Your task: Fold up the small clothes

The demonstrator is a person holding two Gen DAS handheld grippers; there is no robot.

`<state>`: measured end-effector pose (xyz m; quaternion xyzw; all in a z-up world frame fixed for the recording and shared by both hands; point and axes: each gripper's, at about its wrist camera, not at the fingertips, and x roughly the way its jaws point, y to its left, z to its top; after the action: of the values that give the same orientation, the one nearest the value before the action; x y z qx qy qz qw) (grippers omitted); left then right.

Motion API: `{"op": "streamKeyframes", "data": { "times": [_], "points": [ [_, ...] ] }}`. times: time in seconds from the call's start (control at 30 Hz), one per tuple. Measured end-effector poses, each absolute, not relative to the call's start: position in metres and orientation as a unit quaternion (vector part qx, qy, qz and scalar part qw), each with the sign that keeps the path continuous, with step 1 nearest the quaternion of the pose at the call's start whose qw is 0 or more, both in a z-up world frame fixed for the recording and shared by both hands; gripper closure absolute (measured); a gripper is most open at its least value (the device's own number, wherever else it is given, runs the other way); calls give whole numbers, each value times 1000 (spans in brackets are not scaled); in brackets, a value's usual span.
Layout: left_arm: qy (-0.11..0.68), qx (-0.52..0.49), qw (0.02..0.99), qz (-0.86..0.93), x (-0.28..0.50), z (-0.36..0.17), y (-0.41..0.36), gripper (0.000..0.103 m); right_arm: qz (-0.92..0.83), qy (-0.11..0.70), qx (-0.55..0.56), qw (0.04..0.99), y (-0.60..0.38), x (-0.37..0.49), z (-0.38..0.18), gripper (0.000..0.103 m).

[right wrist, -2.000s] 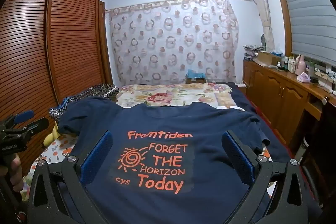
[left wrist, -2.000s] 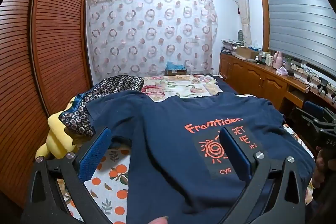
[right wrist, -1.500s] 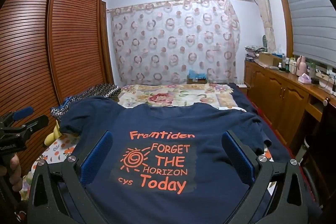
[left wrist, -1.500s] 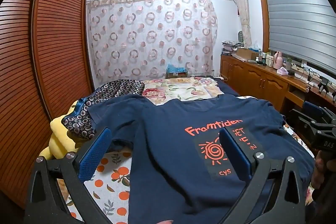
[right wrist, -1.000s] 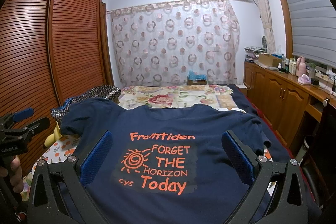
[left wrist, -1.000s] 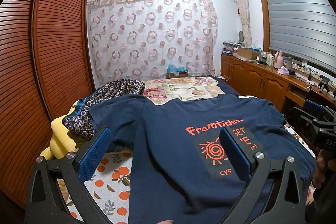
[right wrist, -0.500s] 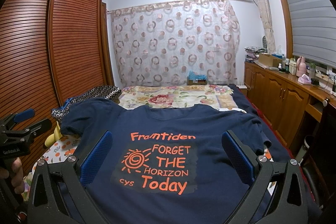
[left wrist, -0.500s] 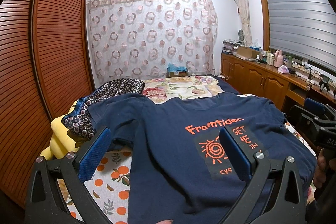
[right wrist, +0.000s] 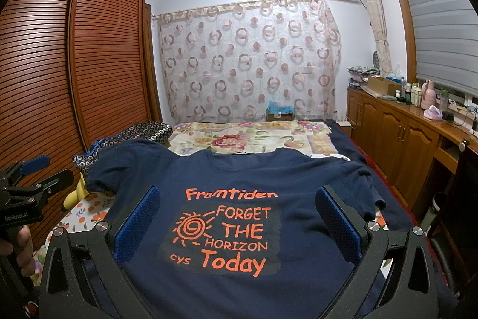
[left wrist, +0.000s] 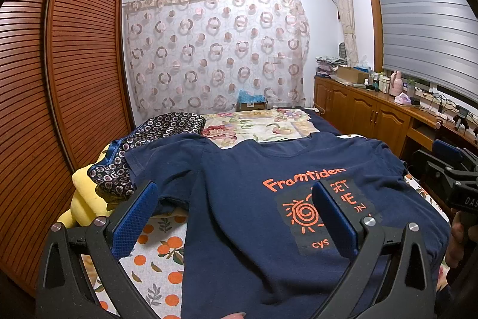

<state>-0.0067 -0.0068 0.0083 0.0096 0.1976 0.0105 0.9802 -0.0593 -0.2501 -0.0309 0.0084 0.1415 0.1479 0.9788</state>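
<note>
Navy cotton T-shirt with orange print [right wrist: 239,178] flat on bed, unfolded; my left gripper [left wrist: 236,211] and right gripper [right wrist: 239,217] gape empty; next, I pinch a sleeve.

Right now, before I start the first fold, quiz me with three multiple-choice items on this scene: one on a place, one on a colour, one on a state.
1. Where is the navy T-shirt?
A. spread on the bed
B. hanging on the wardrobe
C. on the wooden counter

2. What colour is its printed lettering?
A. white
B. orange
C. green

3. How do the left gripper and right gripper stand?
A. both open, empty
B. both shut on the shirt
C. one shut on a sleeve

Answers: 1 A, it lies flat, print up; 2 B, orange text and sun; 3 A, the blue pads sit wide apart.
</note>
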Motion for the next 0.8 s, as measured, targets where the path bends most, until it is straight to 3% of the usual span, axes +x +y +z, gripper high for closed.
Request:
{"op": "streamKeyframes", "data": {
  "times": [0.8],
  "points": [
    [198, 10, 980, 11, -7, 8, -7, 0, 148, 141, 8, 979, -250, -59, -31, 0]
  ]
}}
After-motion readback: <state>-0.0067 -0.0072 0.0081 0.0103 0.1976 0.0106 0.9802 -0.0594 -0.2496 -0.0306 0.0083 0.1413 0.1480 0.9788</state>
